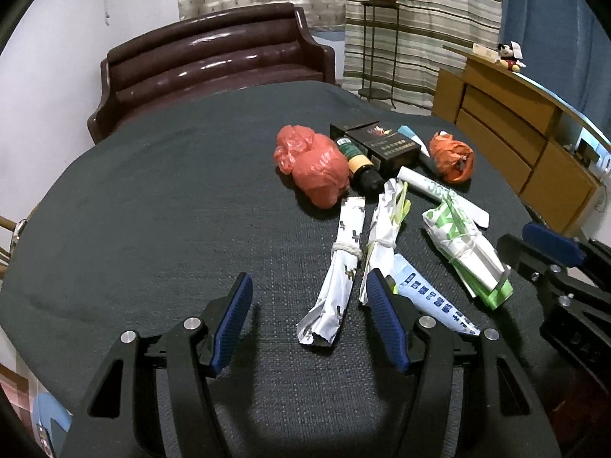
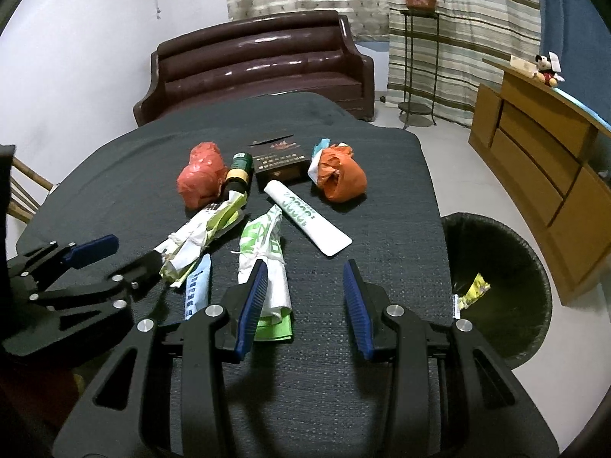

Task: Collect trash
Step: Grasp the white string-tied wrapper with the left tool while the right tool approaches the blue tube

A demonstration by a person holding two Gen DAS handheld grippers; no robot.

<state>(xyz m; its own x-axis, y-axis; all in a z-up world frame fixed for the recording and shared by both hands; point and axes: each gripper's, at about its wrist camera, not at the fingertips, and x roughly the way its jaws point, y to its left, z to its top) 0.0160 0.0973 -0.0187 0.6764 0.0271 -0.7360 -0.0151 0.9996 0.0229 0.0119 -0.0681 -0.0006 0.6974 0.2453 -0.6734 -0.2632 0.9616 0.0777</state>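
Trash lies on a dark-clothed table: a red plastic bag, an orange bag, a dark bottle, a black box, a white tube, tied paper rolls, a green-white wrapper bundle and a blue-white packet. My left gripper is open and empty, its right finger beside a paper roll. My right gripper is open and empty, its left finger against the green-white bundle. A black-lined bin stands right of the table with a yellow scrap inside.
A brown leather sofa stands behind the table. A wooden cabinet runs along the right wall. A plant stand with a pot stands by striped curtains. A wooden chair edge shows at the left.
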